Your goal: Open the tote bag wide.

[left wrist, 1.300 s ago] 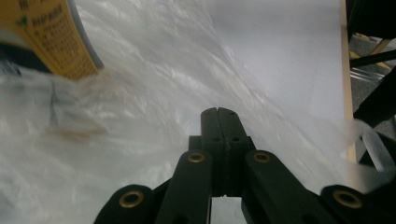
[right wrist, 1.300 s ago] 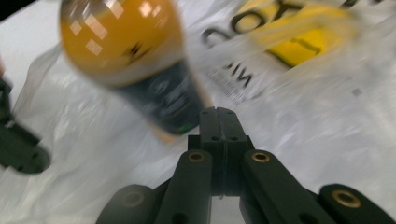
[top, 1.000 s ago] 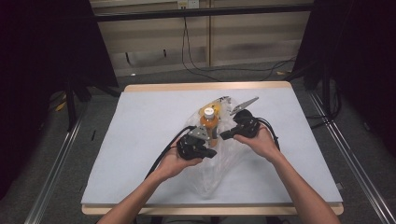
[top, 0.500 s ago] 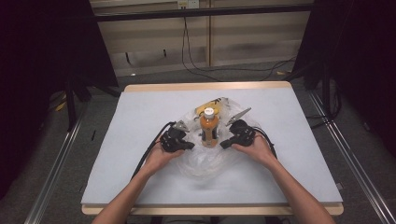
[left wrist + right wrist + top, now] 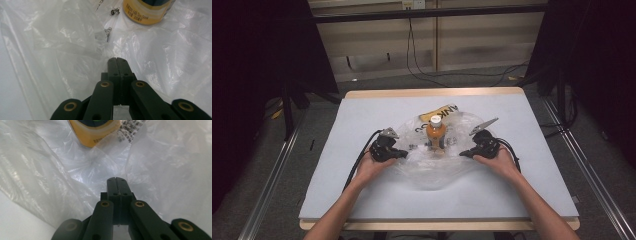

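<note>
The two hands are moving apart compared with a moment ago, stretching the clear plastic bag [image 5: 432, 167] flat on the counter [image 5: 362, 115]. The left tool [image 5: 403, 154] and right tool [image 5: 463, 153] are each pressed together, pinching the bag's edges. The orange bottle [image 5: 435, 134] is standing upright between them, so the bag seems to be opening around it.

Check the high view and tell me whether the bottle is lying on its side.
No, the bottle stands upright on the clear plastic bag, white cap on top, between the two claws.
</note>
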A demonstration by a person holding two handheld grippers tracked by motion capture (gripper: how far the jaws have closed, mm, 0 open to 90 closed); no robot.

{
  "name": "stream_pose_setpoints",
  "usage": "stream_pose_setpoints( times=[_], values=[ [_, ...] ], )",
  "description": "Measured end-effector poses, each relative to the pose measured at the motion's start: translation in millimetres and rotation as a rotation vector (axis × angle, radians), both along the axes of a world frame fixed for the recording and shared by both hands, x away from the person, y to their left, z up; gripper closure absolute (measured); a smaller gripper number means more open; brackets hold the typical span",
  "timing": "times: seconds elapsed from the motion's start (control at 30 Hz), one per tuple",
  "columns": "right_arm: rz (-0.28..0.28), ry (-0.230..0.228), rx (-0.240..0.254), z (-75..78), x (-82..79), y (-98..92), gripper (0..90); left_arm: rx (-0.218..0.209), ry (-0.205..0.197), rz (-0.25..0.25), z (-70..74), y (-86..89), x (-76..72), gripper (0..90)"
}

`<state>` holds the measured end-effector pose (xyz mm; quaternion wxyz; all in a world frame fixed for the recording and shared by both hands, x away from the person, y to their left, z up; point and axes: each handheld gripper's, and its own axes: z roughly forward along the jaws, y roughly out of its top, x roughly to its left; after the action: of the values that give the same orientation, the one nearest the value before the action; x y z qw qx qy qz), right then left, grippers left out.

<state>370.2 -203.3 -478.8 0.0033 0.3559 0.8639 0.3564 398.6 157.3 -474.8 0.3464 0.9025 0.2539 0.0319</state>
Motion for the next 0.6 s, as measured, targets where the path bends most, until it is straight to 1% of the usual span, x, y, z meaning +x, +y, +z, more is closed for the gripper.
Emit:
stream_pose_setpoints(
  times=[0.03, 0.07, 0.1, 0.17, 0.2, 0.27, 0.3, 0.33, 0.37, 0.4, 0.47, 0.53, 0.6],
  values=[
    [-0.003, 0.002, -0.013, 1.1, -1.1, -1.5, 90.0, 0.005, -0.003, 0.003, 0.2, 1.5, -0.8, 90.0],
    [-0.003, -0.002, -0.023, 1.8, -2.4, -2.8, 90.0, -0.020, 0.003, 0.022, -1.0, 2.4, -1.6, 90.0],
    [-0.006, -0.009, -0.029, 2.2, -3.8, -4.3, 90.0, -0.010, 0.004, 0.020, -0.7, 4.9, -1.1, 90.0],
    [-0.019, -0.008, -0.023, 1.9, -6.0, -7.0, 90.0, -0.019, -0.003, 0.026, -1.3, 6.2, -1.8, 90.0],
    [-0.023, -0.011, -0.020, 1.3, -6.2, -7.8, 90.0, -0.009, -0.006, 0.022, -0.8, 6.7, -2.3, 90.0],
    [-0.031, -0.011, -0.015, 1.3, -6.6, -6.9, 90.0, -0.031, 0.001, 0.024, -1.6, 6.1, -3.8, 90.0],
    [-0.032, -0.013, -0.012, 1.2, -7.0, -6.1, 90.0, -0.044, -0.012, 0.030, -1.1, 5.6, -5.4, 90.0],
    [-0.033, -0.018, -0.005, 0.9, -7.4, -4.8, 90.0, -0.062, -0.012, 0.016, 0.7, 6.0, -6.3, 90.0],
    [-0.035, -0.019, -0.009, 1.7, -8.8, -3.3, 90.0, -0.083, -0.016, 0.013, 2.6, 6.0, -7.8, 90.0],
    [-0.036, -0.037, -0.005, 2.8, -9.7, -2.3, 90.0, -0.111, -0.025, 0.017, 5.0, 6.0, -9.5, 90.0],
    [-0.040, -0.048, 0.031, 6.7, -12.0, -0.6, 90.0, -0.153, -0.030, 0.014, 11.5, 7.2, -12.5, 90.0],
    [-0.058, -0.079, 0.050, 11.4, -15.4, 0.3, 90.0, -0.194, -0.043, 0.018, 16.8, 8.8, -16.1, 90.0],
    [-0.063, -0.093, 0.078, 15.3, -18.3, -0.2, 90.0, -0.218, -0.062, 0.018, 21.6, 10.4, -20.4, 90.0]
  ],
)
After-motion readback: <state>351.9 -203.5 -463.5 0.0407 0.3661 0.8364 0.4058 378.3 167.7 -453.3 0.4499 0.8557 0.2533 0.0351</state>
